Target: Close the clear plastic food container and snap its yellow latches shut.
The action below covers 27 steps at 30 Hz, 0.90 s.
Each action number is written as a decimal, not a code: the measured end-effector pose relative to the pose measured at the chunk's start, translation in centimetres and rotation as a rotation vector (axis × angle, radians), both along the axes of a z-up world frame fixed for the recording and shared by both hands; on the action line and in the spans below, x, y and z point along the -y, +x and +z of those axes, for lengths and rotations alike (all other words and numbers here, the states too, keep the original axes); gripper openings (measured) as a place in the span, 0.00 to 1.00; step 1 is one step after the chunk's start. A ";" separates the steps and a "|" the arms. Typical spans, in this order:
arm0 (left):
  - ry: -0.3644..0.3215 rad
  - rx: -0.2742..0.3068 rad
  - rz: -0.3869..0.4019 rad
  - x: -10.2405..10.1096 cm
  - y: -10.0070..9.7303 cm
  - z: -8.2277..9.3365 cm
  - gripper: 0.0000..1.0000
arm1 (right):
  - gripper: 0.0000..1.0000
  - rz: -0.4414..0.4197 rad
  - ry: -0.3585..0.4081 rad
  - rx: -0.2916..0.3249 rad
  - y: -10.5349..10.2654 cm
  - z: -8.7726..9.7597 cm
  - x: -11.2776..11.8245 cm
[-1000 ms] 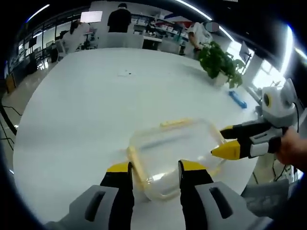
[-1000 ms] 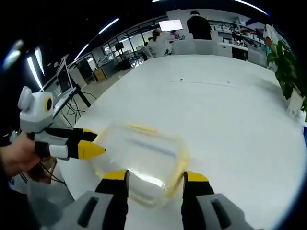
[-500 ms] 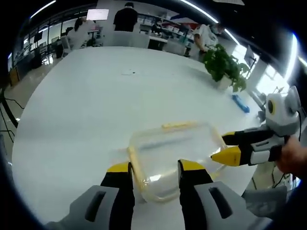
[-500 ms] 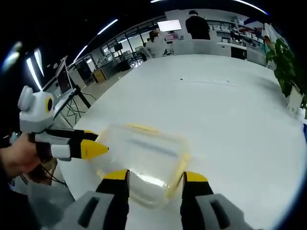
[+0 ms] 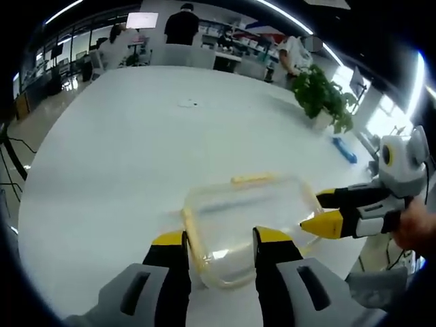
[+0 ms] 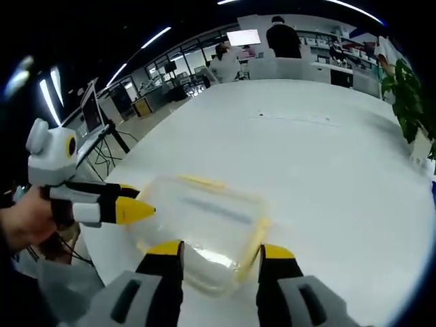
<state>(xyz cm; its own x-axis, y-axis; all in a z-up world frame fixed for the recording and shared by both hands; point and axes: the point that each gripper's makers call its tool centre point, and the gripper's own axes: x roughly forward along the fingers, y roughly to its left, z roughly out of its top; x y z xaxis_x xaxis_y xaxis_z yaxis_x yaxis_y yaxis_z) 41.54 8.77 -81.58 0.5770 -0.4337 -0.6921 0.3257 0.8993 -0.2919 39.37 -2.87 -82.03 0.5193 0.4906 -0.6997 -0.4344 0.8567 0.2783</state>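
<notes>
Here's the container (image 5: pixel 245 225) sitting near the edge of the big white table (image 5: pixel 129 150), lid on, see-through all the way down. In the left gripper view the left gripper (image 5: pixel 219 240) stands with its two yellow-tipped jaws apart, straddling the near corner of the container, one jaw either side of the yellow latch (image 5: pixel 193 238) that runs along that end; whether the tips touch the plastic, I can't tell. Another yellow latch (image 5: pixel 253 178) lies along the far long side. Coming in from the right, the right gripper (image 5: pixel 315 212) points at the container's other end, tips right at the rim, jaws parted, a hand (image 5: pixel 415 228) behind it. Over to the right gripper view: the right gripper (image 6: pixel 219 249) has its jaws spread wide around the near corner of the container (image 6: pixel 201 228), a latch (image 6: pixel 251 248) just inside the right jaw, a second latch (image 6: pixel 197 181) on the far side. The left gripper (image 6: pixel 139 201) reaches in from the left, tips against the container's end, held by a hand (image 6: pixel 24 221). Further off, a potted plant (image 5: pixel 320 95) stands near the table's edge with a small blue thing (image 5: pixel 343 150) beside it, and people (image 5: pixel 180 27) stand at desks beyond the table.
</notes>
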 end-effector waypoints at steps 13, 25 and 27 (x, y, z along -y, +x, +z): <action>0.007 0.005 0.023 -1.2 2.6 0.0 0.35 | 0.40 0.015 0.000 -0.003 2.8 -0.1 -1.3; 0.014 0.006 0.051 -2.5 5.7 -0.1 0.35 | 0.40 0.008 0.016 0.006 5.8 0.0 -2.7; 0.015 0.006 0.053 -2.7 6.1 0.0 0.35 | 0.40 0.012 0.016 0.007 6.3 0.0 -2.9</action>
